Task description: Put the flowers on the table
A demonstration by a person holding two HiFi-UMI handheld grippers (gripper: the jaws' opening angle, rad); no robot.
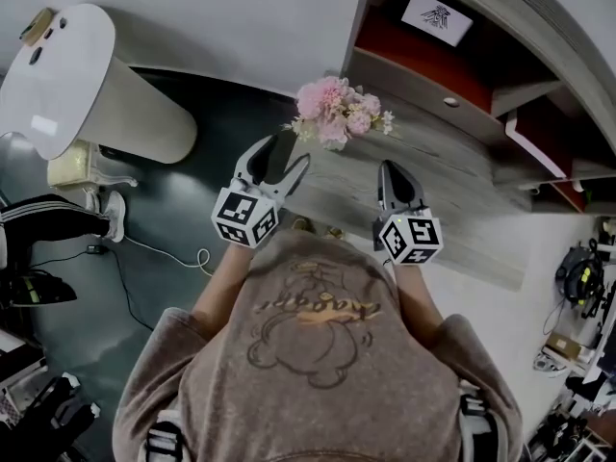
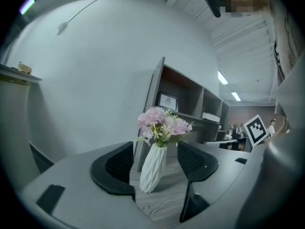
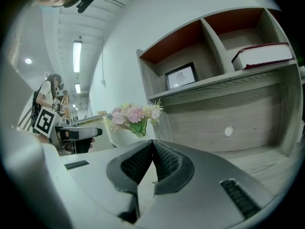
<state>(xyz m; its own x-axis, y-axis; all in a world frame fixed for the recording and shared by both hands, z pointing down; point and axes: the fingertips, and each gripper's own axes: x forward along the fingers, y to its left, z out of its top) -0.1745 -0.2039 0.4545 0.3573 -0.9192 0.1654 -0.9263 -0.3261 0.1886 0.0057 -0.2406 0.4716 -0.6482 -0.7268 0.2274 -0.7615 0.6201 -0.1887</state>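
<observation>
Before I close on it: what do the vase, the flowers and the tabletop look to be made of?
Vase: white and matt with sharp folded facets. It is probably ceramic or moulded plastic, but I cannot tell which.
Flowers: pink and cream blooms, very even in shape. They are likely artificial fabric, though that is not certain.
Tabletop: pale grey wood grain, flat and matt. It looks like laminate or veneer board.

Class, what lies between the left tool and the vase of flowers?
Only bare table. The left gripper view shows wood grain running from the open left tool to the vase, which stands beyond it, untouched.
</observation>
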